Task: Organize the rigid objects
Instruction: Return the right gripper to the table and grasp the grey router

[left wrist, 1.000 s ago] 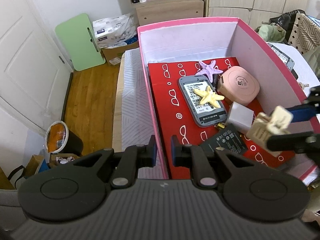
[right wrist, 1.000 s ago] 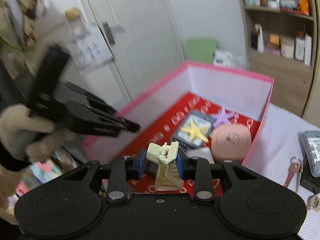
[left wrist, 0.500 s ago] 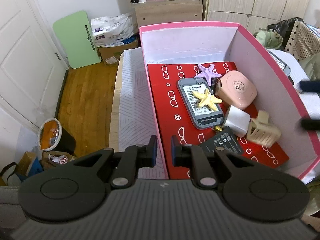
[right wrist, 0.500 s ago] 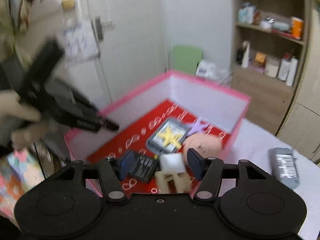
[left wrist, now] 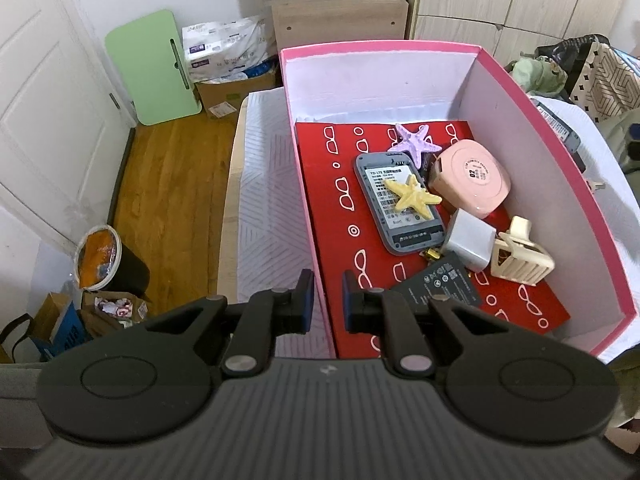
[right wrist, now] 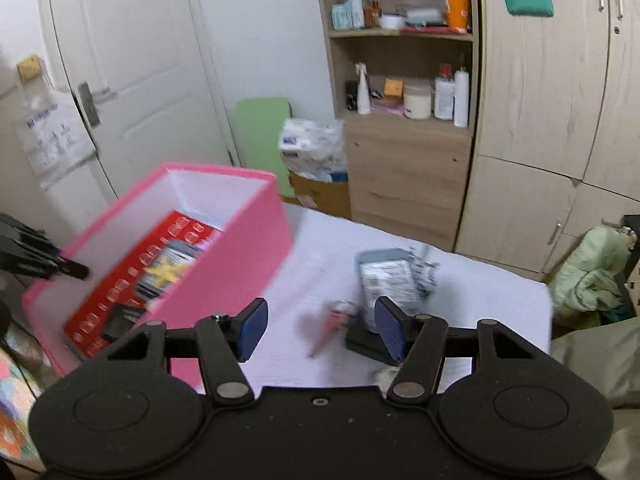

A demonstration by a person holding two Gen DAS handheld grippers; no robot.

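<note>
An open pink box (left wrist: 380, 45) with a red patterned floor holds a grey device (left wrist: 394, 216), a yellow starfish (left wrist: 412, 196), a purple starfish (left wrist: 412, 142), a pink round case (left wrist: 472, 176), a white charger (left wrist: 470, 244), a black card (left wrist: 440, 282) and a cream hair clip (left wrist: 520, 258). My left gripper (left wrist: 325, 300) is shut on the box's left wall, one pad on each side. In the right wrist view the pink box (right wrist: 224, 264) sits to the left. My right gripper (right wrist: 322, 326) stands open and empty over the white tabletop.
On the white-covered table (right wrist: 480, 300) beyond the right gripper lie a second grey device (right wrist: 386, 280), a pink key tag (right wrist: 326, 330) and a black object (right wrist: 366, 342). Green clothing (right wrist: 588, 276) is piled at the right. A bin (left wrist: 100, 256) stands on the floor at the left.
The right gripper let go of the cream hair clip, which now lies in the box. It opened and swung right, out of the box and over the table. The left gripper kept still.
</note>
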